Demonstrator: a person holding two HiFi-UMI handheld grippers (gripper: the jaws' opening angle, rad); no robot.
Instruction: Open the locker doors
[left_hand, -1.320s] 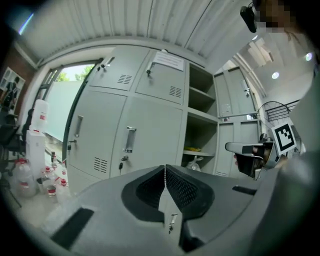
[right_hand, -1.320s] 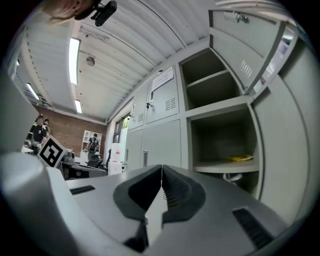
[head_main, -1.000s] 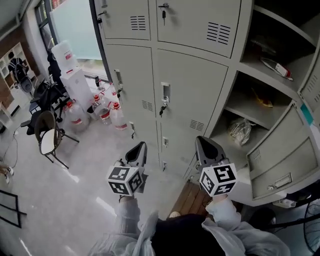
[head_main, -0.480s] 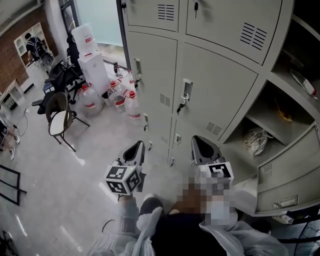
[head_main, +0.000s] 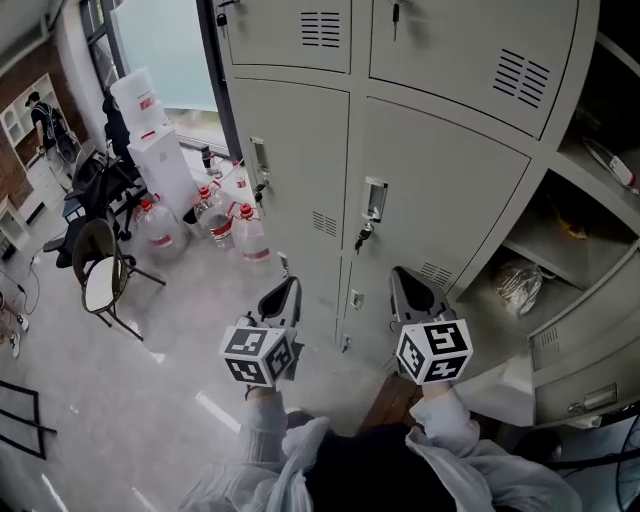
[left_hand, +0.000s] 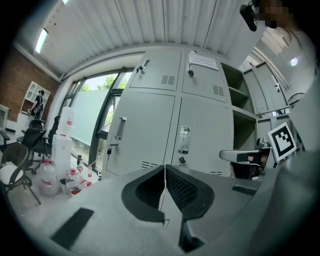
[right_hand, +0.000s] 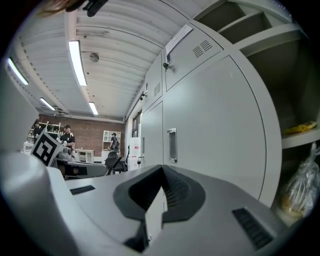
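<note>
The left tool (head_main: 284, 295) and the right tool (head_main: 406, 286), jaws pressed together on nothing, are held level near 2 closed grey locker doors (head_main: 445, 205).

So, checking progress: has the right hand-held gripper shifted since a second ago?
Yes: the right hand-held gripper shifted left, closer under the grey metal locker door's handle.

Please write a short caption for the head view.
Left gripper and right gripper, both shut, face two closed locker doors beside open lockers.
</note>
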